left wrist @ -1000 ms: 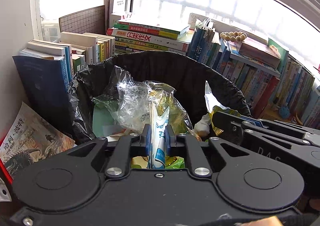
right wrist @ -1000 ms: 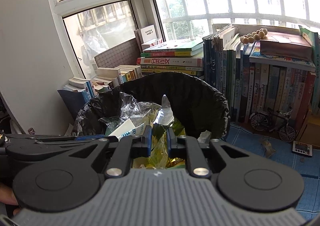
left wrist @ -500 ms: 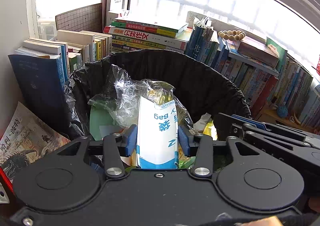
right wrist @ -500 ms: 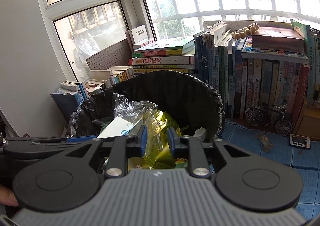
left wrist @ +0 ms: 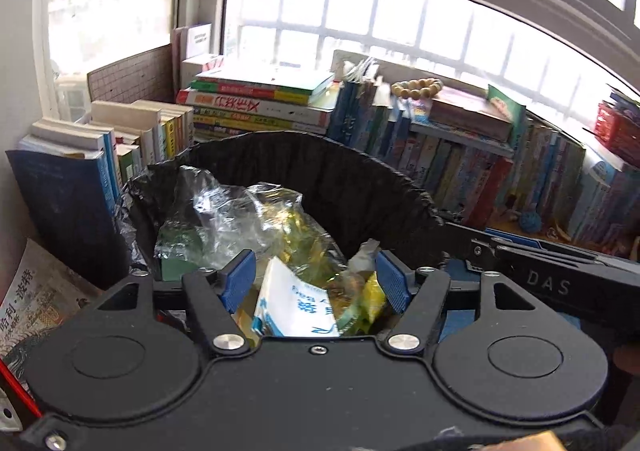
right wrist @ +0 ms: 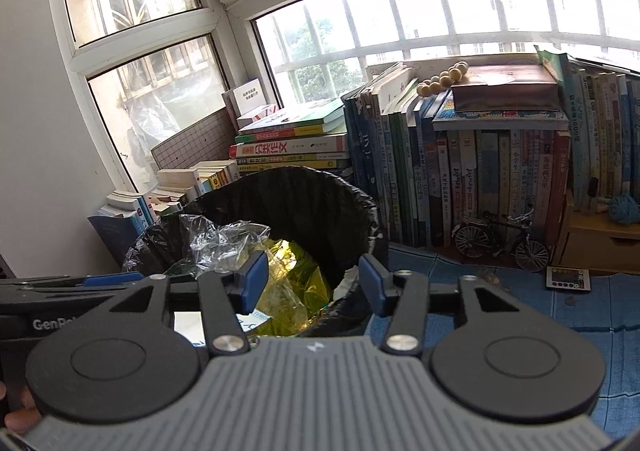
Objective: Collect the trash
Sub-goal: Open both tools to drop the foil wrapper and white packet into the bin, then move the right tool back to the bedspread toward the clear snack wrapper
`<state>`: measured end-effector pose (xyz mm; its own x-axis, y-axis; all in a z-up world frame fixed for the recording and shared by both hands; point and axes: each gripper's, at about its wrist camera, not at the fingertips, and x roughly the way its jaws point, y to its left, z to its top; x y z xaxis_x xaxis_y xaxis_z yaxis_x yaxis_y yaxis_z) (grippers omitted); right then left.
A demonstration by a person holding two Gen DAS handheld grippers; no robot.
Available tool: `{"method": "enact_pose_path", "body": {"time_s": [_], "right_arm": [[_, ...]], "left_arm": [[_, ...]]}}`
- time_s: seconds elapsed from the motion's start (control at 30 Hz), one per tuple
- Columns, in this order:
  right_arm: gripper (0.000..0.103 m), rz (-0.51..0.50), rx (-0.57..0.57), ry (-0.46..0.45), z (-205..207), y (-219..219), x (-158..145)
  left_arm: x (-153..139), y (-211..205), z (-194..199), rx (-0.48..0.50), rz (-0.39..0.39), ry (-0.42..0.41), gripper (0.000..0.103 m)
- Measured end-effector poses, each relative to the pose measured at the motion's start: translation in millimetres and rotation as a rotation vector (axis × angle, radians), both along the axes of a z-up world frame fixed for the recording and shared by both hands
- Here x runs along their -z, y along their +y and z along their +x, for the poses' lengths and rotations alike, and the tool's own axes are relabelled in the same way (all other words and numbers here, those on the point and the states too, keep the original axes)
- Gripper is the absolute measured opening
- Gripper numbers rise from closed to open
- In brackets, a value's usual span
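Note:
A bin lined with a black bag (left wrist: pixel 360 187) (right wrist: pixel 304 203) stands in front of both grippers, holding crumpled clear plastic (left wrist: pixel 224 211) (right wrist: pixel 216 239) and yellow foil wrappers (left wrist: pixel 304 235) (right wrist: pixel 288 279). A white and blue paper bag (left wrist: pixel 296 307) lies loose on the trash, below and between the spread fingers of my left gripper (left wrist: pixel 316 283), which is open. My right gripper (right wrist: pixel 308 283) is open too, hanging over the bin's near rim with nothing between its fingers. The right gripper's black body (left wrist: pixel 552 275) shows at the right of the left wrist view.
Stacked and upright books (left wrist: pixel 256 103) (right wrist: pixel 480 171) crowd the windowsill behind and beside the bin. A wooden bead bracelet (right wrist: pixel 440 79) lies on top of them. A small model bicycle (right wrist: pixel 500 239) and a little device (right wrist: pixel 568 279) sit on the blue floor mat right of the bin.
My left gripper opened and let go of the white and blue paper bag, which dropped into the bin. My right gripper opened from a nearly shut stance and released the yellow wrapper; both pulled back slightly.

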<state>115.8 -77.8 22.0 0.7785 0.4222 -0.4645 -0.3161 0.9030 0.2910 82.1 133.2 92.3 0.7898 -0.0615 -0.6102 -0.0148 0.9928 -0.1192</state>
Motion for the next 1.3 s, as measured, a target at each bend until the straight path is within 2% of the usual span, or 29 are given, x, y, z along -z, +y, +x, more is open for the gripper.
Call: {"method": "enact_pose_path", "body": {"time_s": [0.27, 0.57, 0.63, 0.77, 0.9, 0.97, 1.1, 1.3], "right_arm": [[0.069, -0.006, 0.070, 0.009, -1, -34, 7], [0.073, -0.026, 0.093, 0.032, -2, -61, 19], [0.074, -0.033, 0.098, 0.041, 1, -67, 23], [0.074, -0.046, 0.119, 0.066, 14, -80, 34], [0.075, -0.070, 0.145, 0.089, 34, -89, 52], [0.076, -0.085, 0.153, 0.099, 47, -93, 64], [0.077, -0.109, 0.170, 0.139, 76, -99, 92], [0.077, -0.169, 0.166, 0.203, 121, -99, 140]], "left_arm": [[2, -27, -8, 0.049, 0.026, 0.004, 0.067], [9, -49, -6, 0.073, 0.066, 0.014, 0.067], [14, -51, -4, 0.077, 0.068, 0.028, 0.065], [23, -55, -1, 0.081, 0.078, 0.055, 0.053], [31, -58, 3, 0.069, 0.096, 0.089, 0.043], [33, -58, 4, 0.066, 0.084, 0.094, 0.043], [38, -65, 8, 0.093, 0.097, 0.119, 0.033], [45, -79, 14, 0.106, 0.153, 0.131, 0.032]]}}
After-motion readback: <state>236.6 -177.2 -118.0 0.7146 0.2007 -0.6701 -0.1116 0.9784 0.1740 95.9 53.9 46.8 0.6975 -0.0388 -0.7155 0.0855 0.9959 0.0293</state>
